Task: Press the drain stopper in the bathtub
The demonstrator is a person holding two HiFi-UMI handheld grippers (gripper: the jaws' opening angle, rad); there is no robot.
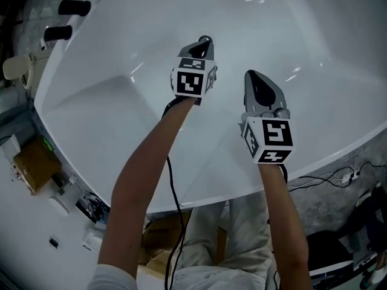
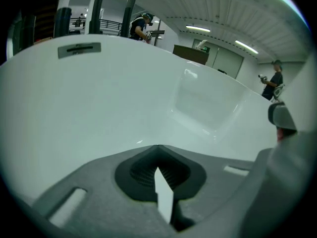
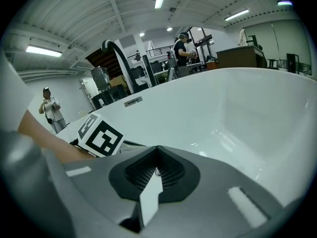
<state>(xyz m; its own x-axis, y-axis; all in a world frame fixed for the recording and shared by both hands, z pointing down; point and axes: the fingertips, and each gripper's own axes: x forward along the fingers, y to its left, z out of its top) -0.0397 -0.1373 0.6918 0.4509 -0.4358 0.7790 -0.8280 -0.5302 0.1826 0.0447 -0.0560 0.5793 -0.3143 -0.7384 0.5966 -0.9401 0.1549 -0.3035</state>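
Jaws of the left gripper [image 1: 205, 40] and of the right gripper [image 1: 252, 75] are each closed tip to tip, gripping nothing. Both grippers are held side by side, apart, above the white bathtub [image 1: 109, 47], tips directed into its basin. Drain stopper: not discernible in any view. Grey slotted plate [image 2: 79, 49]: high on the tub's far wall.

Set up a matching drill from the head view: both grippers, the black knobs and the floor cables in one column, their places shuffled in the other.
1. left gripper
2. right gripper
3. black knobs
4. cables

A. on the floor, at the view's right
B. over the bathtub, jaws shut, lower in the view
C. by the bathtub's rim, top left
D. over the bathtub, jaws shut, higher in the view

Pairs: 1-D, 2-B, 3-C, 4-A.
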